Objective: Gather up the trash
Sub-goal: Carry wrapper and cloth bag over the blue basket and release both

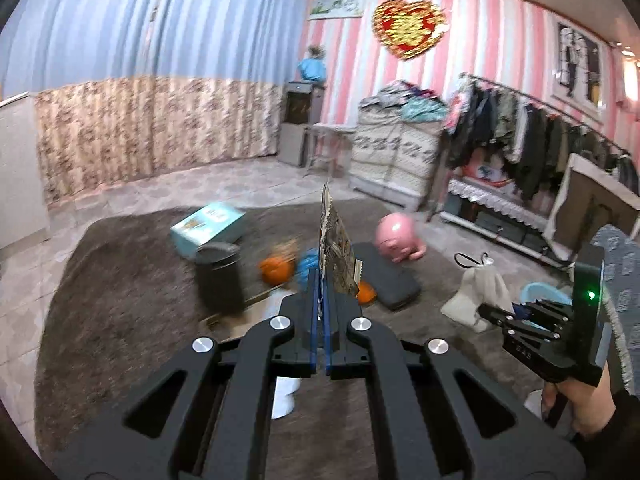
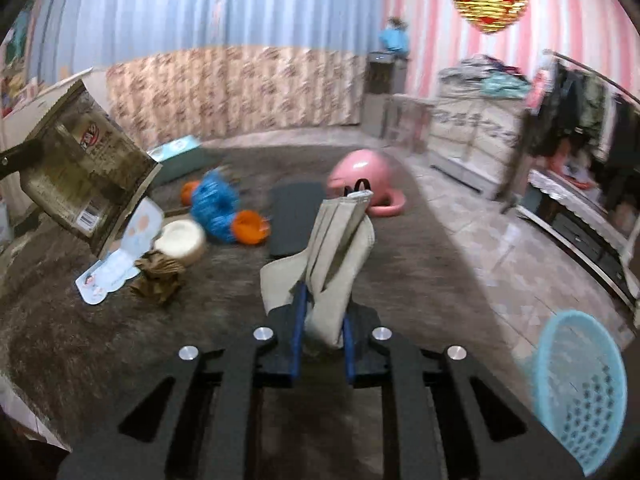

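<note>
Left hand-held gripper [image 1: 320, 280] clenched on printed snack packet [image 1: 334, 252]; right hand-held gripper [image 2: 322, 312] grasping beige cloth bag [image 2: 336, 264]. Packet print unreadable.

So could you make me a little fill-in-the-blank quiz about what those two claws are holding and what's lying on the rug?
1. The left gripper is shut on a flat printed ____.
2. The right gripper grips a beige cloth ____.
3. The dark bin stands on the brown ____.
4. The basket at the right is light ____.

Missing words: packet; bag; rug; blue
</note>
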Available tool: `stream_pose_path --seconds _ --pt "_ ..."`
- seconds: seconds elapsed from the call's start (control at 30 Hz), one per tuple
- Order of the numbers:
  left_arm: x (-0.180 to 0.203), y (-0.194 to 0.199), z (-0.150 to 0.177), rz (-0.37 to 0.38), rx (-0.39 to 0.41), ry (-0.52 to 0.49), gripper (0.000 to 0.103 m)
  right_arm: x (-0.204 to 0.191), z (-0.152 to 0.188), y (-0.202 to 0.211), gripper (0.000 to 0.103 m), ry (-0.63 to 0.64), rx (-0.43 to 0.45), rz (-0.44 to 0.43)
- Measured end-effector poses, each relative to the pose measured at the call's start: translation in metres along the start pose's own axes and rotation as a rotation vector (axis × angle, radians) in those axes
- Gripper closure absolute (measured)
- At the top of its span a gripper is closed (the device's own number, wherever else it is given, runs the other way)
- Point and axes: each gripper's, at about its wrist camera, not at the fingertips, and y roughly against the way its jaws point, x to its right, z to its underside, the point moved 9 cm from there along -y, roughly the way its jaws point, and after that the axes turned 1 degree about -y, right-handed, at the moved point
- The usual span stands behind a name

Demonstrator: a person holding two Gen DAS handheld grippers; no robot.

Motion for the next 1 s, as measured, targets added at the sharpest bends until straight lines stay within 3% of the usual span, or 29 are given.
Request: stream_pose_path --seconds 0.3,0.5,0.7,1.0 --pt "0.119 -0.03 0.001 0.188 -0.002 -0.09 0.103 0.142 0.025 0.085 0.087 -0.175 0.039 0.223" --pt "0.191 -0.059 0.015 0.313 -0.052 -0.122 0.103 0.222 0.052 0.122 0.087 -0.286 0.052 0.347" --pt "0.248 -0.084 0.03 0.381 -0.093 -0.159 0.103 0.277 0.081 0.134 0.087 -0.386 0.059 0.421" --pt "0.335 -0.11 0.051 0.483 -0.138 -0.259 0.103 0.322 0.106 0.132 0.087 -0.445 0.048 0.492"
